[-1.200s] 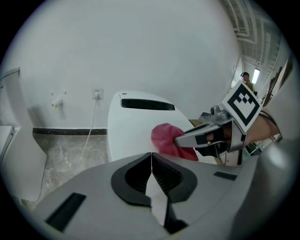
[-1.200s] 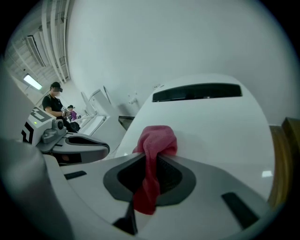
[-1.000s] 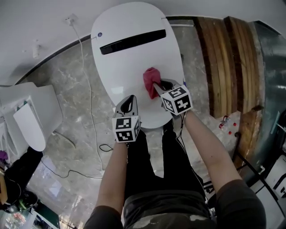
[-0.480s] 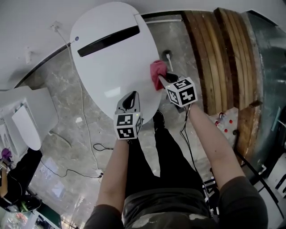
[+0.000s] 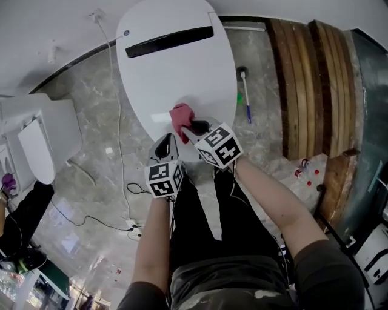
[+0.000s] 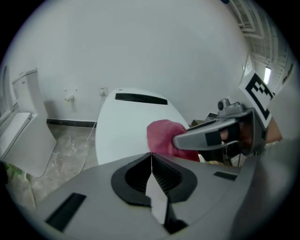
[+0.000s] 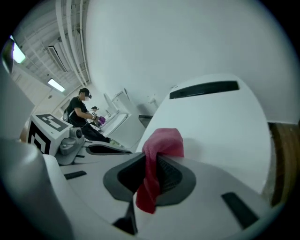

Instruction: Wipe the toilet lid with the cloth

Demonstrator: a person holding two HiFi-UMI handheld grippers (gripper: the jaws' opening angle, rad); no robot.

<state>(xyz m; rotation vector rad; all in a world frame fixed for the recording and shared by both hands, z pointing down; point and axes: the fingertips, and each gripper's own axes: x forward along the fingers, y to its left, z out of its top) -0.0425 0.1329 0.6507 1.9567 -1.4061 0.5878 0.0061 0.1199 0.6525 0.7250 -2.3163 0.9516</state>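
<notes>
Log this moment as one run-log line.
right gripper: shut on red cloth | red cloth: on toilet lid, near front edge | left gripper: shut, empty

Bathroom-style mock-up or test space, not a lived-in home. White toilet with closed white oval toilet lid against a plain white wall. Grey marble-pattern tile floor. Second white toilet to the left. Long-handled toilet brush lying on the floor at right. Staged look: loose white cable trailing from a wall socket, brown wooden planks at right, exposed ceiling pipes and strip lights, another person working at more white fixtures behind.
</notes>
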